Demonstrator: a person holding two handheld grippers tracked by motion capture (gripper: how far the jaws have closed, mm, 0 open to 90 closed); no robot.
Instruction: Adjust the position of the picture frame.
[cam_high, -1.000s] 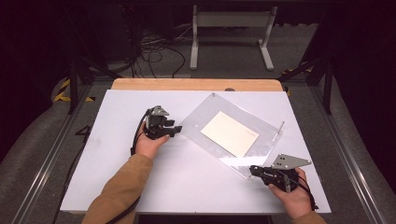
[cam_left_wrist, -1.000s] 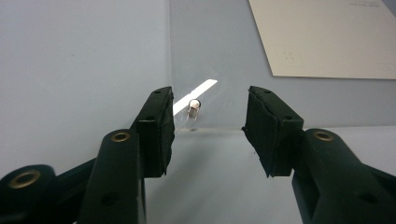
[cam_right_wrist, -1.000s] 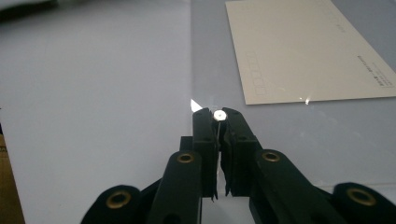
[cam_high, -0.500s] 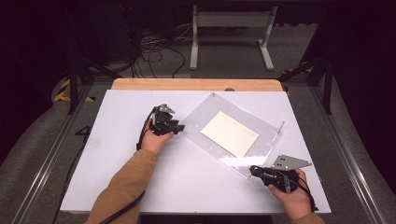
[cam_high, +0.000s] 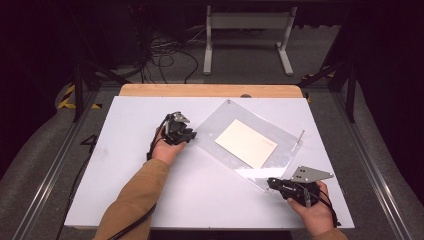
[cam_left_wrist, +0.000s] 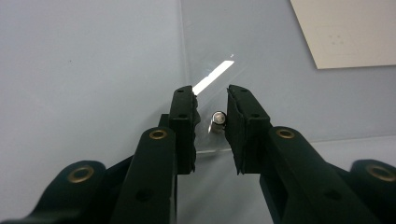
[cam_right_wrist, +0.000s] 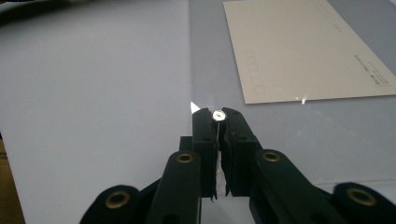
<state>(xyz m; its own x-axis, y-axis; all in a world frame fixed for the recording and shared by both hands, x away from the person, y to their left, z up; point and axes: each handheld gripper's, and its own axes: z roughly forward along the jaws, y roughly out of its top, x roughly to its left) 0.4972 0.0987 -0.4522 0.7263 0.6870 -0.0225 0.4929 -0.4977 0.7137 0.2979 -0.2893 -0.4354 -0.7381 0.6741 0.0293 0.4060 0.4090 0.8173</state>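
Work on the clear panel (cam_high: 250, 145), at the middle of the high view, looks half done. The right gripper (cam_right_wrist: 217, 115) pinches a corner pin (cam_right_wrist: 217, 114). The left gripper (cam_left_wrist: 211, 100) has just been closing around another pin (cam_left_wrist: 218, 120), not yet squeezing it.

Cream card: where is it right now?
In the high view, the cream card lies under the clear acrylic sheet, right of centre on the white table.

Printing present on the cream card (cam_right_wrist: 303, 51) under the clear sheet: small boxes and a fine line, none legible.
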